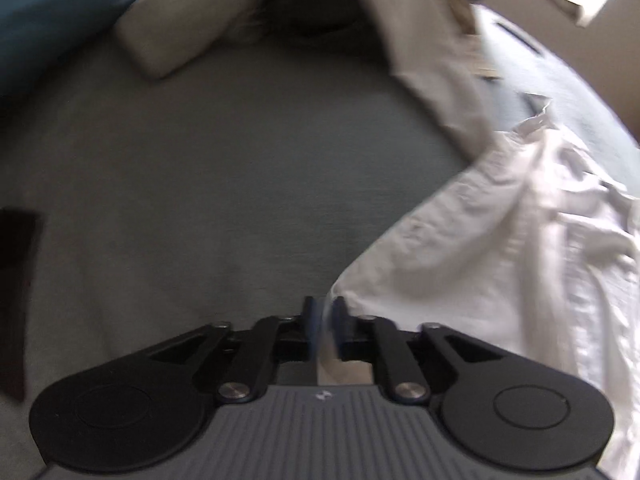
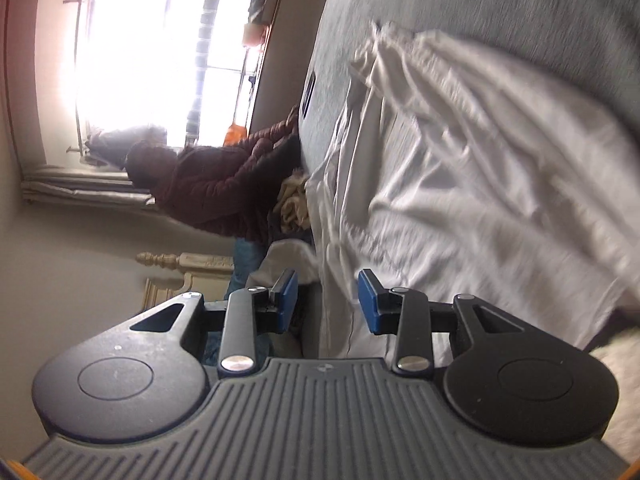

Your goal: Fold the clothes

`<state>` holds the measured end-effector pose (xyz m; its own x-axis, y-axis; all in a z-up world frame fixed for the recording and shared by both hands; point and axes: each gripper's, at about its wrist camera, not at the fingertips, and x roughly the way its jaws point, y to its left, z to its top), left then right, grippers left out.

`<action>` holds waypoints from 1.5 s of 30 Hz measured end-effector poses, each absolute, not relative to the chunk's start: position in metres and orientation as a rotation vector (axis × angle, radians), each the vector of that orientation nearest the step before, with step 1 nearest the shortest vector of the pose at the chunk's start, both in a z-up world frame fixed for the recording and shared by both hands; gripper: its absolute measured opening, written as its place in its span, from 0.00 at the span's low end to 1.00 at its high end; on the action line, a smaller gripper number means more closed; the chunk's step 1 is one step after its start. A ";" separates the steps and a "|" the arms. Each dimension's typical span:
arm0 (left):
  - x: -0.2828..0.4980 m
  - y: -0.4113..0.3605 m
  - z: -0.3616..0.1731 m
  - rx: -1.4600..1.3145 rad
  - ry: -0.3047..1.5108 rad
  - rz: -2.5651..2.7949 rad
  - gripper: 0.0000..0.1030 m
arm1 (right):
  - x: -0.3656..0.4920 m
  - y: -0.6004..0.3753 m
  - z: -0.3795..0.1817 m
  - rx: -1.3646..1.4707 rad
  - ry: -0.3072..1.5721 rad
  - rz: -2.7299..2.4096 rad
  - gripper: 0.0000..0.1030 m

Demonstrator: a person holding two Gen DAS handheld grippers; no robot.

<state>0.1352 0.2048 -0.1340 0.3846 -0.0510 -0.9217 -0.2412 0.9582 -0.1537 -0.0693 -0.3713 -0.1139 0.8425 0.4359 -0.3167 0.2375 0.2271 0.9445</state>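
The left gripper was clamped on a corner of the white shirt, likely to lift and spread it. The right gripper stood open around the shirt's edge. The shirt lay rumpled on the grey bed toward three o'clock; tan trousers lay at twelve. No container showed.
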 end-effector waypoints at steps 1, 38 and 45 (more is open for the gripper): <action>0.132 0.206 -0.130 -0.260 1.164 0.128 0.26 | -0.077 -0.384 -0.108 1.344 0.582 0.121 0.32; 0.033 -0.083 -0.162 0.380 1.183 -0.532 0.52 | -0.078 -0.405 -0.183 0.487 1.130 -0.136 0.06; 0.041 -0.082 -0.167 0.407 1.203 -0.498 0.49 | -0.042 -0.463 -0.124 0.394 0.868 -0.296 0.04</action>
<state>0.0412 -0.0817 -0.1666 0.2763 -0.1481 -0.9496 0.5663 0.8234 0.0363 -0.0416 -0.4625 -0.1235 0.6131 -0.0923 -0.7846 0.4069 0.8882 0.2134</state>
